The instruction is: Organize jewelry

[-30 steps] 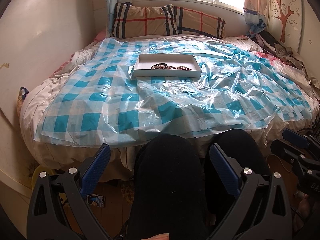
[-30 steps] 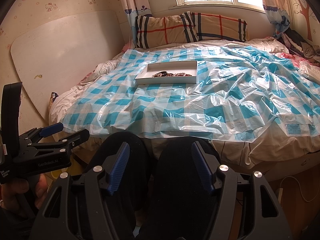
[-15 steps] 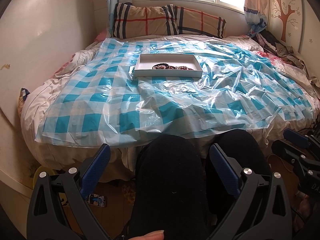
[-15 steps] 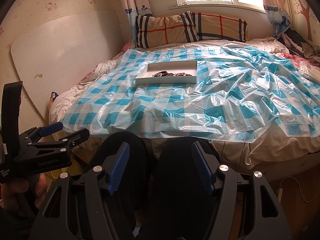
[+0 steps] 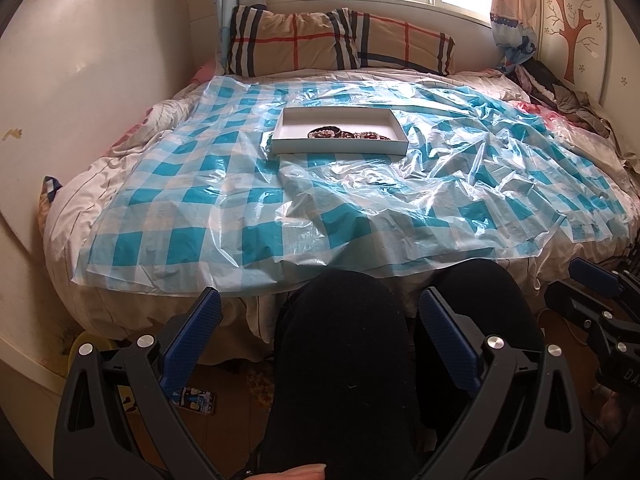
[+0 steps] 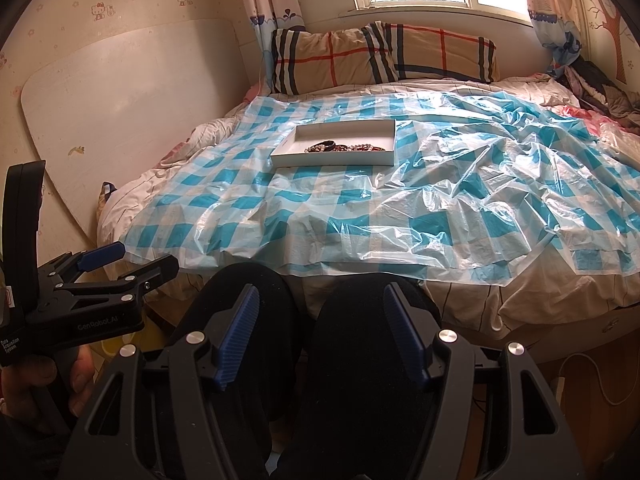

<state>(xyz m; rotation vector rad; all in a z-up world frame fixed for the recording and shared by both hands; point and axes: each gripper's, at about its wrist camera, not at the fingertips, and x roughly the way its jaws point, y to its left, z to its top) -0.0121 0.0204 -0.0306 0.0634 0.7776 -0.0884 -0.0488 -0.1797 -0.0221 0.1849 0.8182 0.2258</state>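
A shallow white box (image 5: 400, 145) (image 6: 288, 159) lies on the blue-checked plastic sheet (image 5: 224, 208) (image 6: 440, 220) in the far middle of the bed. Several dark and reddish bead bracelets (image 5: 344, 134) (image 6: 344, 147) lie along its near side. My left gripper (image 5: 320, 304) hovers open over a person's black-clad knees, well short of the bed, with nothing between its blue pads. My right gripper (image 6: 320, 300) is open too, empty, above the same knees. The left gripper (image 6: 132, 258) also shows at the left edge of the right wrist view, held by a hand (image 6: 40, 384).
Two plaid pillows (image 5: 340, 44) (image 6: 380, 56) lean under the window. A white board (image 6: 132, 104) stands against the left wall. Crumpled clothes (image 5: 560, 96) pile at the far right. The right gripper (image 5: 596, 304) shows at the right edge. A small packet (image 5: 196, 398) lies on the floor.
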